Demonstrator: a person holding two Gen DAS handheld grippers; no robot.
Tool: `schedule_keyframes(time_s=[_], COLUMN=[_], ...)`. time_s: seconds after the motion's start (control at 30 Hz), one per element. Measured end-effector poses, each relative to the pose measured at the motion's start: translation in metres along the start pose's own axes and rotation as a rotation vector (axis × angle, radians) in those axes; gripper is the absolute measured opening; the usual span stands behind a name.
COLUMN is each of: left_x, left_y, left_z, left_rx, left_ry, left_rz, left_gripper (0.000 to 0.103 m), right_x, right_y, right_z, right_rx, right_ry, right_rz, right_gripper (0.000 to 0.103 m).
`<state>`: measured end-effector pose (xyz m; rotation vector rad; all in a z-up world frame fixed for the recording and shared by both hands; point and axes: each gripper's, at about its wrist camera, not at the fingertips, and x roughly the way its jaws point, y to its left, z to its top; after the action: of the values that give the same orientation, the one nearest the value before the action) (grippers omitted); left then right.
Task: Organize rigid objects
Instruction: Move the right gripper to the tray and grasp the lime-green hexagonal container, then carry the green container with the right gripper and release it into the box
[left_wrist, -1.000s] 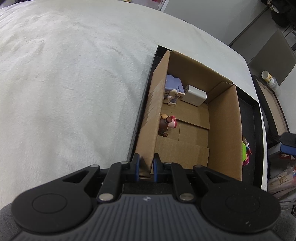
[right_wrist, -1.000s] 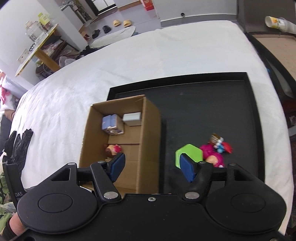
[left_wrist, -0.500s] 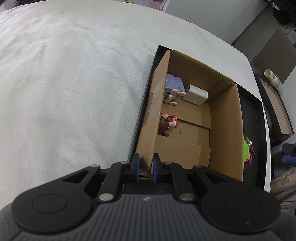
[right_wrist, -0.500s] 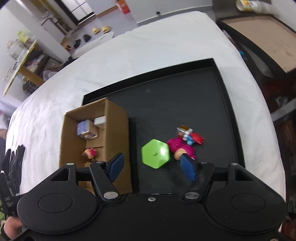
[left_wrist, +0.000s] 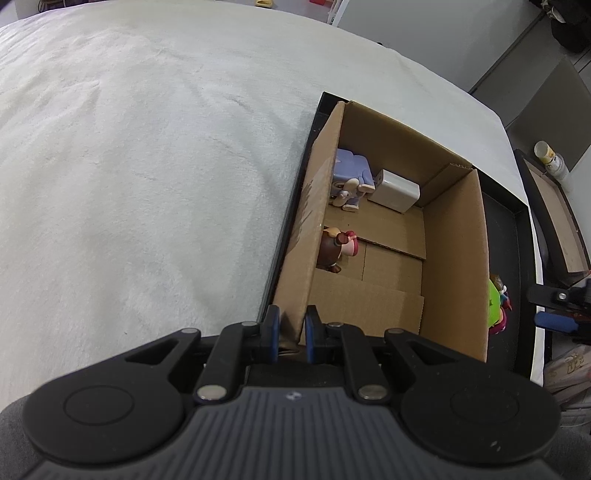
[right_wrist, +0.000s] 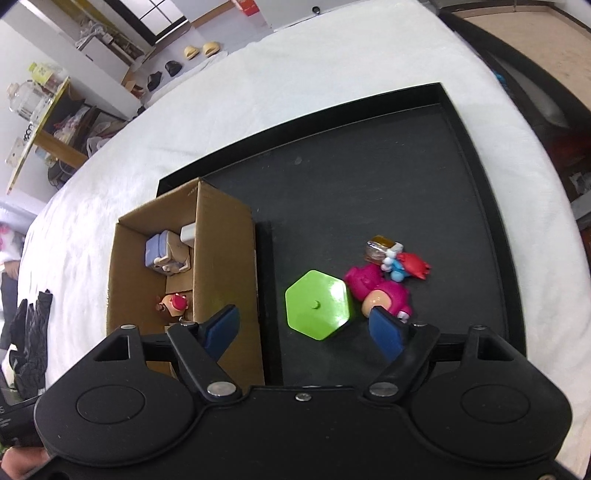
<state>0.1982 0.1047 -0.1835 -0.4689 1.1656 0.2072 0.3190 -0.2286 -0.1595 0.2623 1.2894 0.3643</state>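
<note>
Box (left_wrist: 452, 258): in tray (right_wrist: 369, 177); left gripper (left_wrist: 289, 330) clamps its wall. Right gripper (right_wrist: 304, 326) spread above green lid (right_wrist: 317, 303).

No legible text, brand or number anywhere. Faint dark print along the top edge of the cardboard box (right_wrist: 192, 192), too small to read. Printed label on the bottle (left_wrist: 550, 157) beyond the table, blurred past reading. Small pale emblem on the left gripper's (left_wrist: 290, 328) grey housing, no letters discernible.
</note>
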Motion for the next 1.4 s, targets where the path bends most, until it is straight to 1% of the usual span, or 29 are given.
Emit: schedule_keyframes(time_s=[0.27,0.43,0.6,0.63,0.67,0.73,0.77,0.87,1.13,1.2,1.4], left_x=[0.001,0.001,0.002,0.002,0.002,0.002,0.002,0.002,0.001,0.001,0.001], left_y=[0.000,-0.002,-0.002,-0.002,-0.003,-0.004,-0.003,-0.003,-0.005,-0.005,-0.007], left_z=[0.002,0.002,0.002,0.002,0.001,0.001,0.000,-0.001,-0.001,-0.001,0.000], left_rx=[-0.003,0.006,0.017,0.020,0.024,0.027,0.027,0.023,0.021,0.022,0.033], left_ry=[0.008,0.013,0.013,0.012,0.011,0.009,0.007,0.004,0.003,0.002,0.005], left_rz=[0.003,0.008,0.007,0.008,0.009,0.009,0.009,0.008,0.016,0.013,0.018], left_gripper=[0.012,0.012,0.012,0.011,0.011,0.011,0.011,0.011,0.011,0.011,0.011], right_x=[0.023,0.037,0.047,0.050,0.053,0.058,0.059,0.054,0.034,0.029,0.010], right_y=[0.013,0.013,0.016,0.018,0.020,0.022,0.022,0.020,0.025,0.029,0.037], right_z=[-0.002,-0.004,-0.006,-0.007,-0.007,-0.008,-0.008,-0.008,-0.009,-0.009,-0.007], right_rx=[-0.067,-0.100,-0.117,-0.131,-0.145,-0.168,-0.176,-0.184,-0.179,-0.190,-0.190], right_ry=[0.019,0.024,0.031,0.034,0.041,0.059,0.061,0.059,0.032,0.020,-0.009], right_rz=[-0.032,-0.105,-0.115,-0.118,-0.122,-0.147,-0.146,-0.159,-0.120,-0.129,-0.119], right_gripper=[0.076,0.075,0.074,0.072,0.066,0.051,0.052,0.051,0.051,0.051,0.051])
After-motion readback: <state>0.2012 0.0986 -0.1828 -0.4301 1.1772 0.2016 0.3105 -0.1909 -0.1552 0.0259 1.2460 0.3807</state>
